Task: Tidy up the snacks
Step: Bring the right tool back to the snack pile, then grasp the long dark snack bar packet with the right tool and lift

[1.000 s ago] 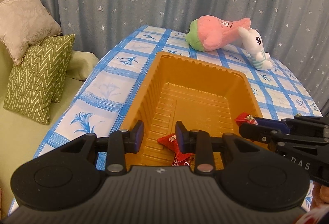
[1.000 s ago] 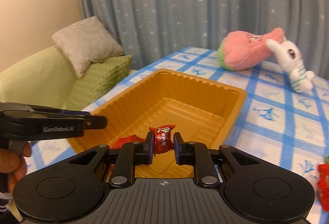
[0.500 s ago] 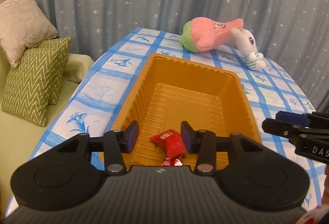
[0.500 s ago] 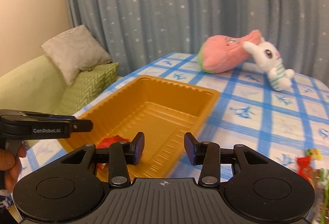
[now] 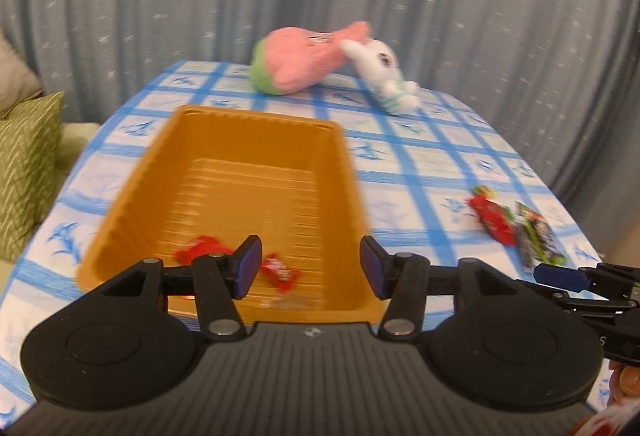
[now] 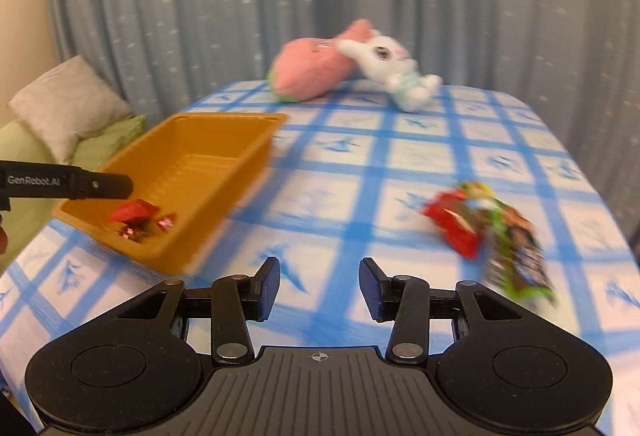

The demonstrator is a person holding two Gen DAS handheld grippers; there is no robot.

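An orange plastic tray (image 5: 240, 123) sits on the blue-checked tablecloth; it also shows in the right wrist view (image 6: 240, 151). Red wrapped candies (image 5: 280, 272) lie in its near end, also seen from the right (image 6: 136, 213). My left gripper (image 5: 310, 272) is open and empty above the tray's near rim. My right gripper (image 6: 319, 288) is open and empty over bare cloth, right of the tray. A red snack packet (image 6: 454, 224) and a green-and-black packet (image 6: 516, 252) lie on the cloth to its right; they also show in the left wrist view (image 5: 494, 222).
A pink plush (image 5: 300, 61) and a white rabbit plush (image 5: 384, 71) lie at the table's far end. Green and beige cushions (image 6: 68, 107) sit on a sofa to the left. A grey starred curtain hangs behind.
My right gripper let go of its red candy into the tray, opened, and swung right toward the packets. My left gripper opened wider and turned right. Both views are motion-blurred.
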